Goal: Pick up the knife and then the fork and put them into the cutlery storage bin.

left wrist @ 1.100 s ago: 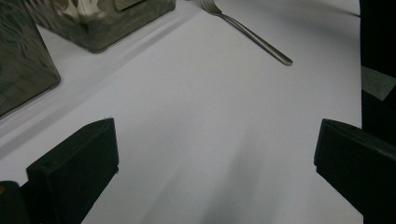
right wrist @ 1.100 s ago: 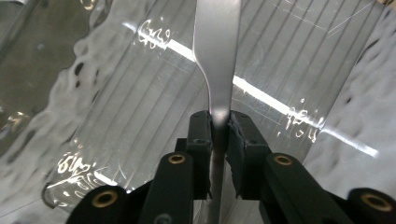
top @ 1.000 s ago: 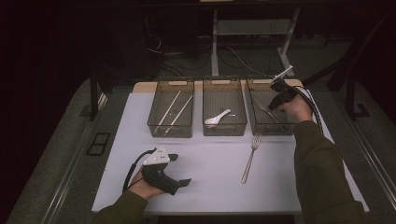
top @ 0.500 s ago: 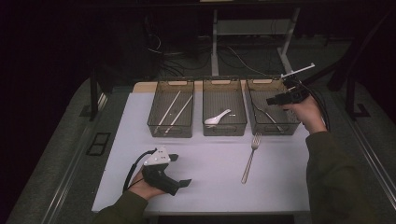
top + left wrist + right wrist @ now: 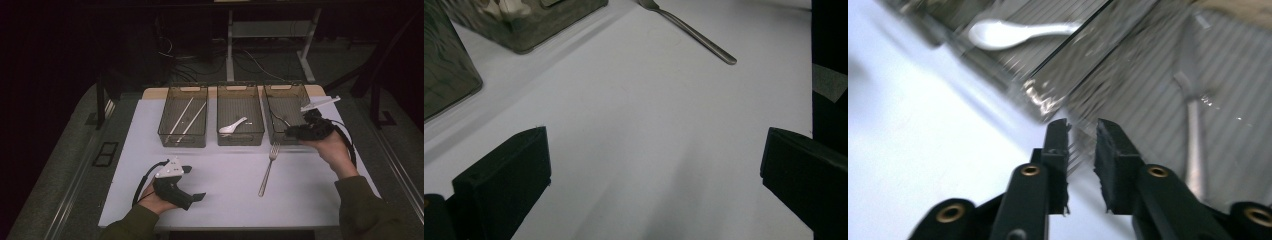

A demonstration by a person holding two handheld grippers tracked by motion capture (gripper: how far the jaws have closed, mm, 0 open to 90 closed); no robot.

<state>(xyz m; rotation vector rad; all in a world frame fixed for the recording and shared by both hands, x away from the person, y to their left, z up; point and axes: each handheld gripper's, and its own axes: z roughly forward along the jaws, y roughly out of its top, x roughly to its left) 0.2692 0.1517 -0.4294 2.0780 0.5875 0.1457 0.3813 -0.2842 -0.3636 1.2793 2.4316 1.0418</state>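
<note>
The right gripper (image 5: 1082,131) had just been closing its jaws, and they stood a narrow gap apart with nothing between them. In the right gripper view their tips hung over the near corner of the right-hand bin (image 5: 1148,85), whose ribbed floor ran away beyond them. A metal utensil (image 5: 1194,125) lay in that bin, off to the right of the jaws and well clear of them, its shape blurred. Farther off, past the bin wall, a white spoon (image 5: 1013,33) lay in the middle bin (image 5: 1068,47).

In the high view the right gripper (image 5: 292,131) sat in the person's right hand (image 5: 334,150) at the front right corner of the right-hand bin (image 5: 287,92), pointing left across it. The fork (image 5: 267,169) lay on the white table (image 5: 225,200) in front of that bin, below and left of the jaws, apart from them and untouched, tines toward the bins.

The left gripper (image 5: 654,165) held its jaws wide open and empty above bare table; the fork (image 5: 694,32) lay well ahead of them. In the high view the left gripper (image 5: 192,184) rested near the table's front edge in the left hand (image 5: 156,200). The left-hand bin (image 5: 184,117) held two long pale sticks (image 5: 186,119).
</note>
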